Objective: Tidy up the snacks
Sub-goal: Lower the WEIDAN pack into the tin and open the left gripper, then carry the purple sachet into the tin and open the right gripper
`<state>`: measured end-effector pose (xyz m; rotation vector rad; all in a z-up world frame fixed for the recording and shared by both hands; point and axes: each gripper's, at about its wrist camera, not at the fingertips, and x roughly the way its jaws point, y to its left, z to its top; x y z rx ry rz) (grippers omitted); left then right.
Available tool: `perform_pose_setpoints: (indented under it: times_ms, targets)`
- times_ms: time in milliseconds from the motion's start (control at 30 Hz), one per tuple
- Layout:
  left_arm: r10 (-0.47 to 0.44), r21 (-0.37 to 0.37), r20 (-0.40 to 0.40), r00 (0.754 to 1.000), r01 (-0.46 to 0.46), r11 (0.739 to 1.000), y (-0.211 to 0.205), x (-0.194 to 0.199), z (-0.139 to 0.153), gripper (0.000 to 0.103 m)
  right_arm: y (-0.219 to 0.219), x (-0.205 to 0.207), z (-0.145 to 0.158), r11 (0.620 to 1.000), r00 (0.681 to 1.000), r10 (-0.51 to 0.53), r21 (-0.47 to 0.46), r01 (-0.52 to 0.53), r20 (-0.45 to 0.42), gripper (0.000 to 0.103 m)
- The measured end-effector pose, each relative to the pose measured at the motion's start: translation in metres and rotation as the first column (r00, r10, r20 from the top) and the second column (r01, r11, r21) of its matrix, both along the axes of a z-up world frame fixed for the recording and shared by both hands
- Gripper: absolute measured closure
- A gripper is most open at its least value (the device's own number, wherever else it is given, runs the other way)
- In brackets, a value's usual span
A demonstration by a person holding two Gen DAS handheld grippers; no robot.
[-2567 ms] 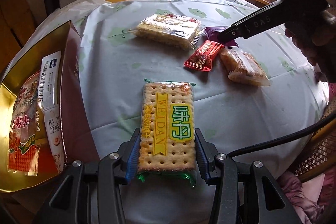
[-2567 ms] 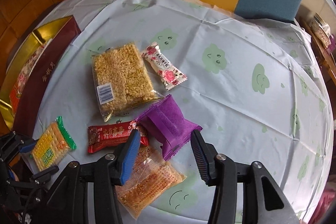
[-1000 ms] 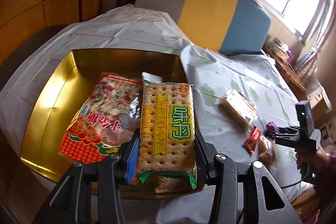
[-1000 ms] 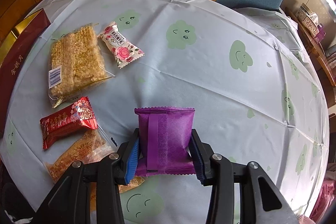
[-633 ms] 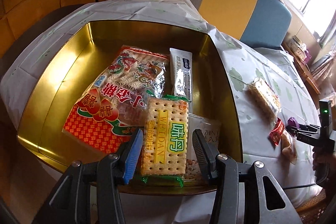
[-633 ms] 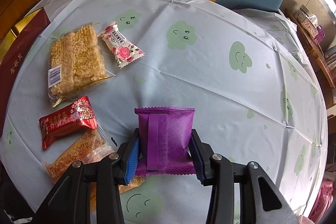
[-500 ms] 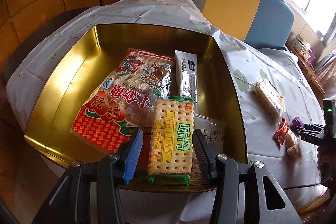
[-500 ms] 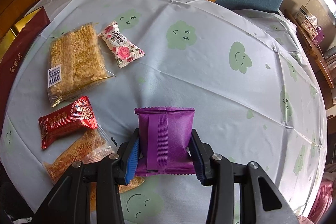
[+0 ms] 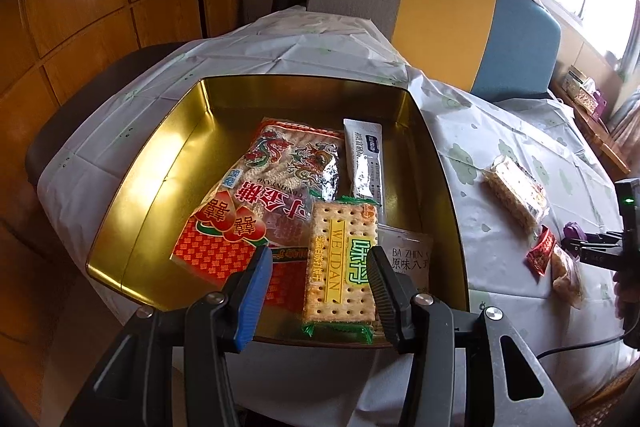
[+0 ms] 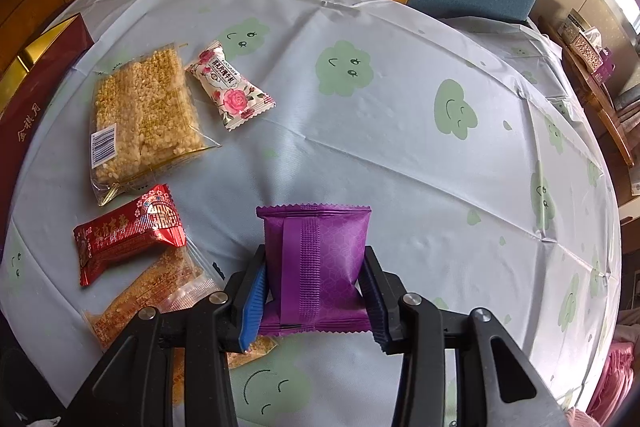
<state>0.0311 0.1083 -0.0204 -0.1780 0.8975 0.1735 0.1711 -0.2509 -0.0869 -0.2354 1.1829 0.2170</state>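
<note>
Gold tin [image 9: 132, 195], open-topped, on the clothed table [image 10: 400, 147]: the collecting box, so the snacks already sorted lie flat inside it, namely a red bag [image 9: 264, 203], a white sachet [image 9: 366, 163], a clear packet [image 9: 408, 261] and the cracker pack [image 9: 340, 263]. Cracker pack: lies in the tin's near right part, overlapping the red bag and clear packet, seen between the fingers of the left gripper [image 9: 318, 291], which hangs above; the jaws stand apart, a gap shows on the blue-pad side, and the pack looks released. Right gripper [image 10: 312, 297]: clamped on the purple pouch [image 10: 316, 263], pouch upright and raised off the cloth, likely next for the tin. Unsorted, on the cloth to the pouch's left: rice cake [image 10: 140, 119], rose candy [image 10: 230, 87], red bar [image 10: 128, 231], orange pack [image 10: 156, 295]. The tin stands beyond them, at the left edge.
</note>
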Motion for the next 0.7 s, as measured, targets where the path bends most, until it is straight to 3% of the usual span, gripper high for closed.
perform_pose_setpoints:
  times_ms: [333, 500, 700]
  targets:
    - [0.018, 0.005, 0.001, 1.000, -0.018, 1.000, 0.007, -0.008, 0.000, 0.053, -0.006, 0.005, 0.005, 0.998, 0.999, -0.050, 0.025, 0.050, -0.015, 0.062]
    - [0.033, 0.000, -0.003, 0.999, -0.033, 0.999, 0.012, -0.009, -0.003, 0.053, -0.010, 0.005, 0.030, 0.993, 0.995, -0.096, 0.073, 0.093, 0.038, 0.062]
    - [0.053, 0.000, -0.006, 0.999, -0.053, 0.999, 0.017, -0.011, -0.005, 0.053, 0.022, -0.006, 0.066, 0.991, 0.994, -0.027, 0.132, 0.013, 0.106, 0.062]
